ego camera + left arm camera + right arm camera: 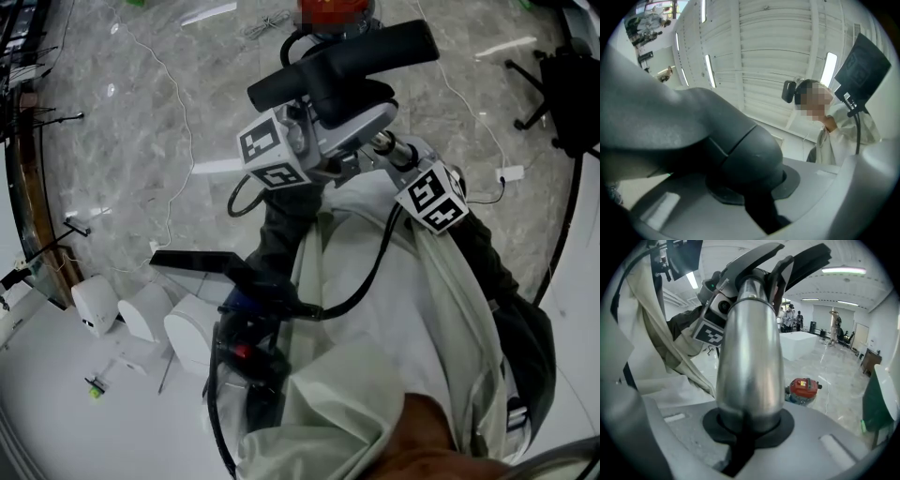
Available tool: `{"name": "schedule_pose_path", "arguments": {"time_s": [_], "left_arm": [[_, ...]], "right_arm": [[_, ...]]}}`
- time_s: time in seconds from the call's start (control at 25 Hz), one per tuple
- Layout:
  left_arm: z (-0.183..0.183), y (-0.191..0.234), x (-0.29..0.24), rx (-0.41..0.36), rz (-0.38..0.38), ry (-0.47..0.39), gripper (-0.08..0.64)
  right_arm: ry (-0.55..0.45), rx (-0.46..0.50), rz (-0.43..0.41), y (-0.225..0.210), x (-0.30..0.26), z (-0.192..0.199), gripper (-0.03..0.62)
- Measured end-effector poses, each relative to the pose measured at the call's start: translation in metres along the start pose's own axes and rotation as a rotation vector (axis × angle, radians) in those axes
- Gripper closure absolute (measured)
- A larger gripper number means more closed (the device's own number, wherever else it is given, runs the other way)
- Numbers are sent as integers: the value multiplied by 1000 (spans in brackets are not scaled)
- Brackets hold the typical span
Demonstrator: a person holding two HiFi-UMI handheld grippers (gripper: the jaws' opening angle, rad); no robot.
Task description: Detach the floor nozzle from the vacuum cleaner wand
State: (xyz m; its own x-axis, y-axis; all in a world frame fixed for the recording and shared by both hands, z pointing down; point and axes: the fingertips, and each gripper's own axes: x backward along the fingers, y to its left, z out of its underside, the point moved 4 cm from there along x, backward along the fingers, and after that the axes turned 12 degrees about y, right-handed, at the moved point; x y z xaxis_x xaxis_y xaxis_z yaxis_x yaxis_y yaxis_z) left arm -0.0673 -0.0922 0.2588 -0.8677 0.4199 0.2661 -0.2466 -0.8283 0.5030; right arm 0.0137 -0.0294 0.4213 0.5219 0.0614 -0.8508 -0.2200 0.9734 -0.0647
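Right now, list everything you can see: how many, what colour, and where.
floor nozzle: one, black, top centre of the head view
wand: one, silver, runs up to the floor nozzle
vacuum canister: one, red, on the floor beyond the wand
rounded units: three, white, on the floor at lower left
office chair: one, black, upper right
adapter: one, white, on the floor at right
bystanders: a few, far off in the right gripper view
coat: one, pale, on the person
left tool: one, grey, shut on the floor nozzle
right tool: one, grey, shut on the wand
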Motion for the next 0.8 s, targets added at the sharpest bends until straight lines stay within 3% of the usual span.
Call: {"name": "schedule_pose_path", "arguments": {"time_s": [0.16,0.32,0.44,0.52,0.64,0.8], "left_arm": [[3,-22,-4,-80,167,75,485],[9,-26,-7,-98,186,83,483],[11,-24,-6,-86,160,78,483],[8,-16,-5,-88,85,56,483],[2,-8,-2,-124,-45,13,485],[4,-3,3,-90,-52,21,485]], "right_arm": [[-43,79,-133,11,2,1,554],[-45,99,-181,14,4,8,554],[-41,104,-217,14,1,10,553],[-39,92,-220,10,-2,7,552],[-42,59,-155,2,-5,1,552],[-22,43,-71,0,-9,1,552]]}}
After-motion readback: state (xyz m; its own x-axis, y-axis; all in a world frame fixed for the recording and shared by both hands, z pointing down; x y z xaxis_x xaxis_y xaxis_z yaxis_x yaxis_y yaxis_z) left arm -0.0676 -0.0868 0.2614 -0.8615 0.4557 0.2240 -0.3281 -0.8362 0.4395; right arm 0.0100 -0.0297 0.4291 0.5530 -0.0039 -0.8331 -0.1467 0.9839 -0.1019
